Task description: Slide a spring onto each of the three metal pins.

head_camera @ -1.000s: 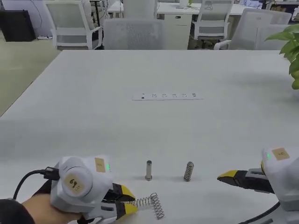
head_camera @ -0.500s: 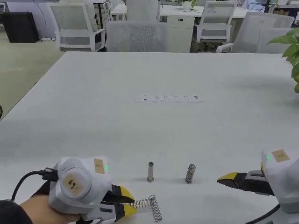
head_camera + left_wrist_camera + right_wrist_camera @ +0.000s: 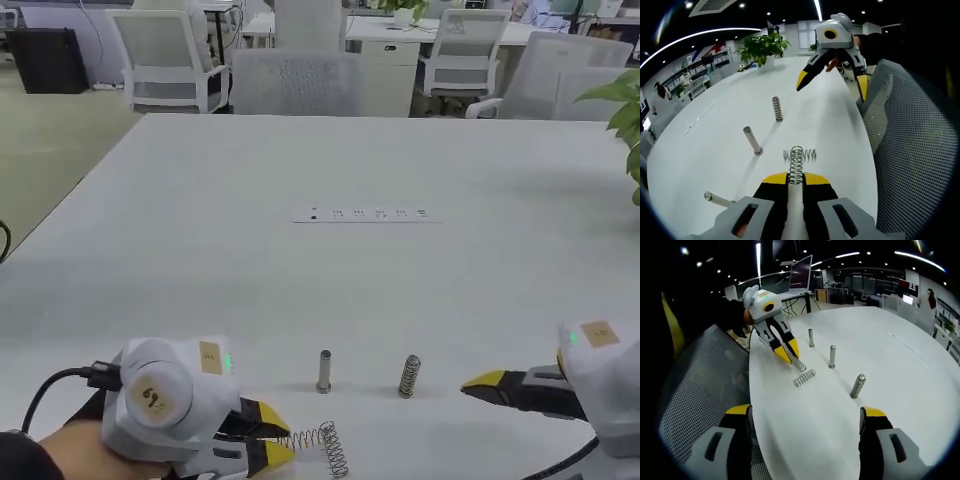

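Note:
My left gripper [image 3: 272,446] [image 3: 795,178] is low at the near left, shut on one end of a spring [image 3: 300,436] [image 3: 796,162] that sticks out ahead of its tips. A second spring [image 3: 335,452] [image 3: 801,154] [image 3: 804,378] lies loose on the table just past it. Beyond stand a bare metal pin [image 3: 324,370] [image 3: 752,140] [image 3: 832,356] and a pin wearing a spring [image 3: 409,376] [image 3: 776,108] [image 3: 857,386]. Another bare pin [image 3: 717,199] [image 3: 811,337] is close beside the left gripper. My right gripper [image 3: 484,385] [image 3: 805,414] hovers open and empty, right of the sprung pin.
The white table [image 3: 330,280] carries a flush socket strip [image 3: 367,214] at its middle. Office chairs [image 3: 290,80] line the far edge, and a plant [image 3: 625,110] leans in at the right. A mesh chair back [image 3: 910,150] is near the table's front edge.
The head camera has shifted a little, so the picture moves. Both grippers stay in nearly the same places, with the spring still held in the left one.

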